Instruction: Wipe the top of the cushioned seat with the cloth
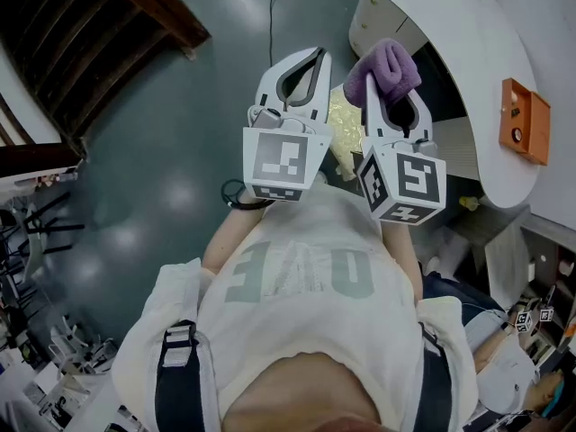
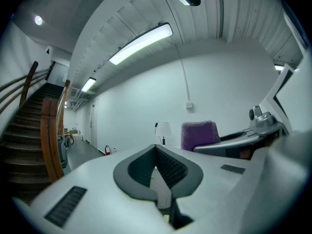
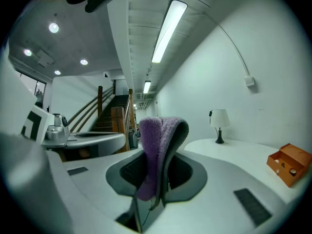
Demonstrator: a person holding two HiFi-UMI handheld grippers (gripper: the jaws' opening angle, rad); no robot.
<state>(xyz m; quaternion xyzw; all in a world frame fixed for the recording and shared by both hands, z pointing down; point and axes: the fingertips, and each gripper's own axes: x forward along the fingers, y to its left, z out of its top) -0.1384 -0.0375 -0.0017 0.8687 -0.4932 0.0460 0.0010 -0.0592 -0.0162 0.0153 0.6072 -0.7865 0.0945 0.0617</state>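
While the right gripper [image 1: 378, 93] clamps the purple cloth [image 1: 387, 64], the left gripper [image 1: 317, 57] just beside it holds nothing, its jaws together, both above the floor [image 1: 162, 151].

Bare grey floor [image 1: 171, 151] lies open ahead and left of the left gripper [image 1: 309, 57] and the right gripper [image 1: 392, 84], its fingers clamping a bulky purple cloth [image 1: 382, 64], hemmed by a wooden staircase [image 1: 148, 3] far left and a curved white counter [image 1: 486, 79] bearing an orange box [image 1: 525, 121] at right.
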